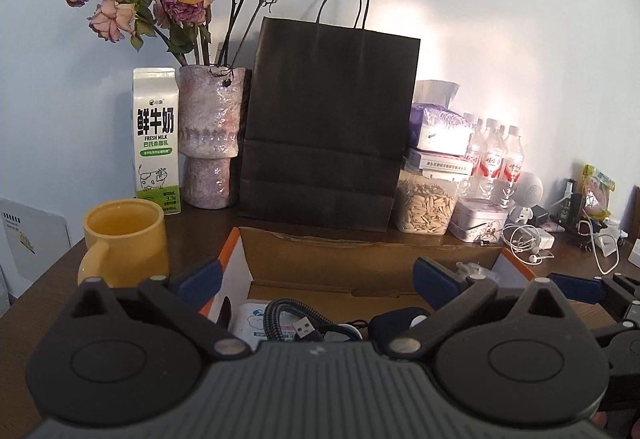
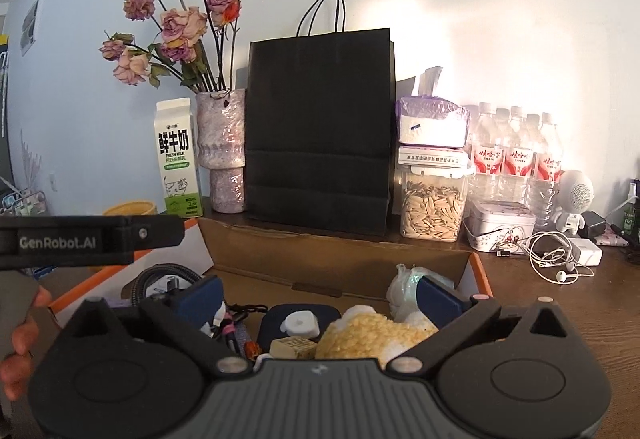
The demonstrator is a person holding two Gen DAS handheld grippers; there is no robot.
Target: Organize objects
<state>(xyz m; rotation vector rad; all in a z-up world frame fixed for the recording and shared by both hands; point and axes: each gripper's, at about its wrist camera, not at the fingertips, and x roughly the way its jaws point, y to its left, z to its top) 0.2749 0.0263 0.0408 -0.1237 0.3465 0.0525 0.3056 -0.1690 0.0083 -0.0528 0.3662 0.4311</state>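
An open cardboard box (image 1: 360, 239) with orange edges sits on the dark wooden table. In the left wrist view it holds a braided USB cable (image 1: 280, 315), a white pack (image 1: 252, 319) and a dark pouch (image 1: 396, 319). My left gripper (image 1: 318, 279) stands open over the box with nothing between its blue pads. The right wrist view shows the box (image 2: 340, 251) holding a yellow fluffy item (image 2: 368, 335), a navy pouch (image 2: 276, 319), a white plastic bag (image 2: 404, 283) and a small beige cube (image 2: 292, 347). My right gripper (image 2: 320, 297) is open above them and grips nothing.
Behind the box stand a black paper bag (image 1: 328, 127), a vase of dried roses (image 1: 210, 135), a milk carton (image 1: 156, 143) and a seed jar (image 1: 424, 203). A yellow mug (image 1: 124, 235) is at the left. Water bottles (image 2: 516, 155), a tin (image 2: 500, 223) and white earphones (image 2: 556, 263) lie to the right.
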